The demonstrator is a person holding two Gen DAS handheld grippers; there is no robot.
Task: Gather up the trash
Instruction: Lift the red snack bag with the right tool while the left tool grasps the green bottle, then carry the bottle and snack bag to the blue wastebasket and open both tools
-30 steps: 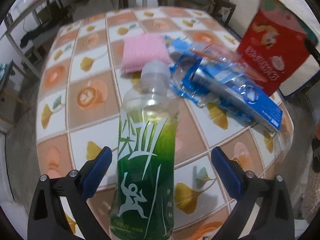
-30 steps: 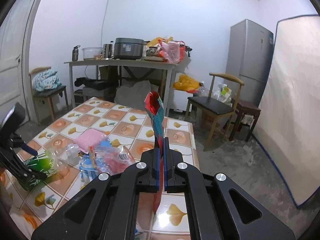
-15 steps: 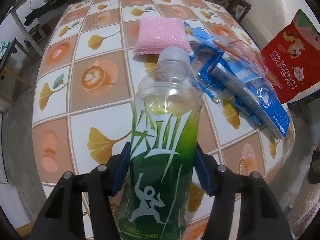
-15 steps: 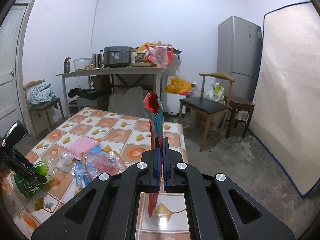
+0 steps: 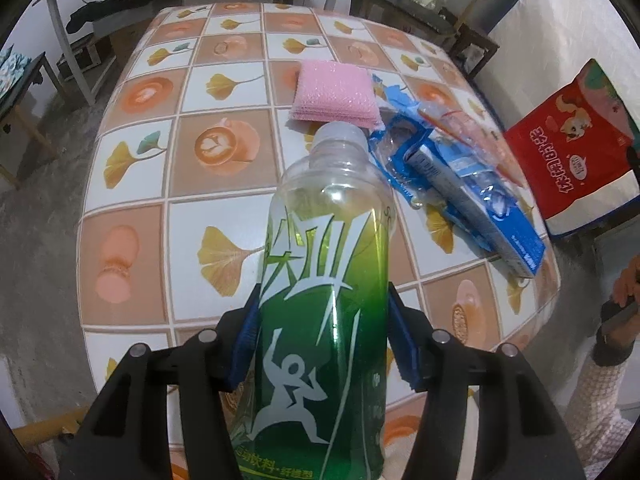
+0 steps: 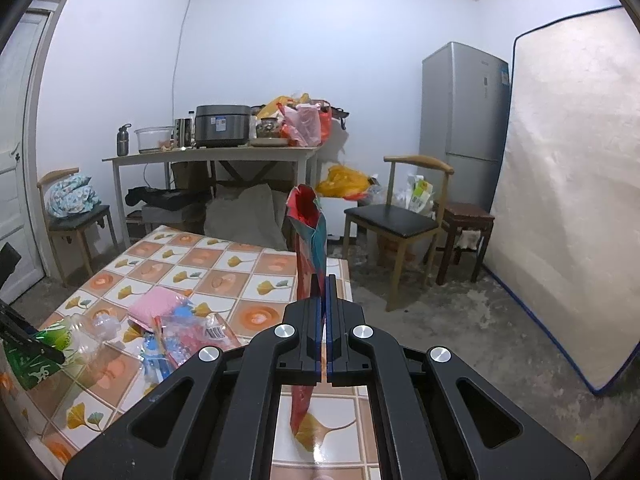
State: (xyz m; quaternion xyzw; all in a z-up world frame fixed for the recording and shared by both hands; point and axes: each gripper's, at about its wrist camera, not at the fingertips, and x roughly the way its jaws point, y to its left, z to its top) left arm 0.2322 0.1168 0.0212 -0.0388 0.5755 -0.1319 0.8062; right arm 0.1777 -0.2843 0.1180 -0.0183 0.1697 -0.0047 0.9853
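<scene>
A clear plastic bottle (image 5: 324,240) with a green label and a pale cap fills the middle of the left wrist view. My left gripper (image 5: 325,338) is shut on its lower body, both blue pads pressed against the label. In the right wrist view the same bottle (image 6: 44,344) leans at the left edge over the tiled table (image 6: 224,280). My right gripper (image 6: 324,292) is shut on a red snack bag (image 6: 308,232), which stands upright out of the jaws. The left wrist view shows that red bag (image 5: 572,152) beyond the table's right edge.
A pink scrubbing cloth (image 5: 334,94) and a heap of blue and clear wrappers (image 5: 460,172) lie on the table (image 5: 132,184). A person's hand and sleeve (image 5: 604,364) are at the right. Chairs (image 6: 400,220), a side table, a fridge and a mattress (image 6: 568,184) stand around.
My left gripper's jaws closed in from wide apart onto the green bottle and now hold it. The right gripper kept its hold on the red bag and shifted slightly.
</scene>
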